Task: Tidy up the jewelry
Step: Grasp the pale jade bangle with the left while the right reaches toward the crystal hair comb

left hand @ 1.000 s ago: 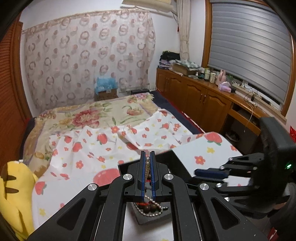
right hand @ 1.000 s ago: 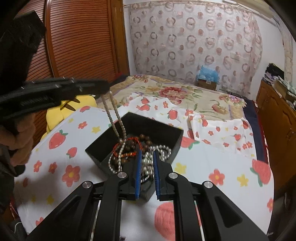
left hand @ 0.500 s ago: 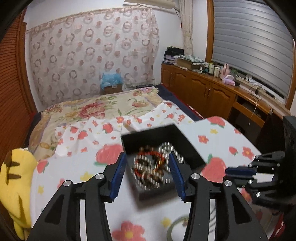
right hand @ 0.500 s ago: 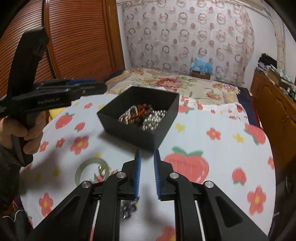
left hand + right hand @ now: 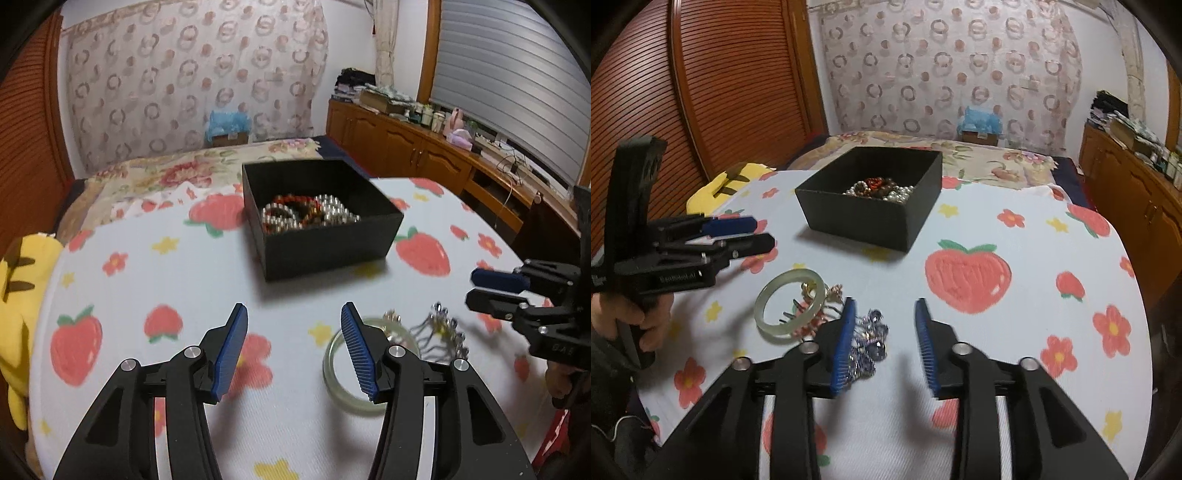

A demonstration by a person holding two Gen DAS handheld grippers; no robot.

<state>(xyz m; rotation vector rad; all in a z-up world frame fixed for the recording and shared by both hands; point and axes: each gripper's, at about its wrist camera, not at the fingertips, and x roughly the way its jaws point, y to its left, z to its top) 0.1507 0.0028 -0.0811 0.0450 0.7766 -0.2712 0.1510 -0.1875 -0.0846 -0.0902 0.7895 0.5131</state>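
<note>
A black box holds bead strings, red, brown and silver. On the strawberry cloth in front of it lie a pale green bangle, a comb-like hairpin and dark sparkly jewelry. My left gripper is open and empty, low over the cloth just left of the bangle; it also shows in the right wrist view. My right gripper is open over the sparkly piece; it also shows in the left wrist view.
The round table wears a white strawberry and flower cloth. A yellow plush toy sits at its left edge. A bed lies behind, wooden cabinets to the right, a louvred wooden door to the left.
The left gripper let the bead string fall into the box and opened wide. Both grippers drew back from the box toward the bangle pile. The right gripper opened.
</note>
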